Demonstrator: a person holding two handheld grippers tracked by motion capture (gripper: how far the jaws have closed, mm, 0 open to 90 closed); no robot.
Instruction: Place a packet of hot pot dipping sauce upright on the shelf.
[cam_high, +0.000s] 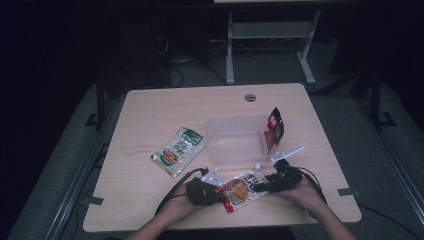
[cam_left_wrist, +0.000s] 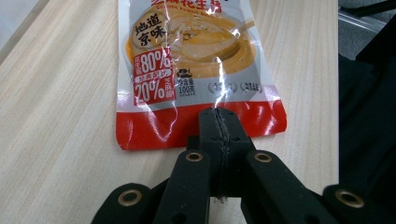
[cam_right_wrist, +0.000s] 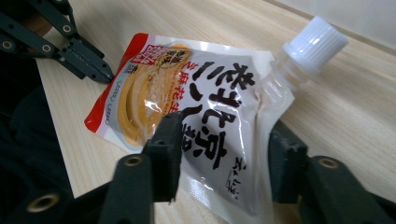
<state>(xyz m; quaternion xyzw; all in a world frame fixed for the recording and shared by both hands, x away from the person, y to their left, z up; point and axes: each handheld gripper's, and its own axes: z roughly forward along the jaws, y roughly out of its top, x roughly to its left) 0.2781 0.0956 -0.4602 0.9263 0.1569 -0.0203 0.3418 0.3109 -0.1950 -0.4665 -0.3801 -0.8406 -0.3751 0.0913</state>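
One overhead camera, two close gripper cameras
All share the sauce pouch (cam_high: 242, 189) (cam_left_wrist: 196, 65) (cam_right_wrist: 187, 116), seen from opposite ends

The table (cam_high: 150, 107) has a light wooden top. On it lie a green packet (cam_high: 178, 151), a clear plastic box (cam_high: 236, 139) and a spouted sauce pouch (cam_high: 241, 190).

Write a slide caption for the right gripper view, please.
Open right gripper straddles a spouted sauce pouch while the left gripper pinches its red end.
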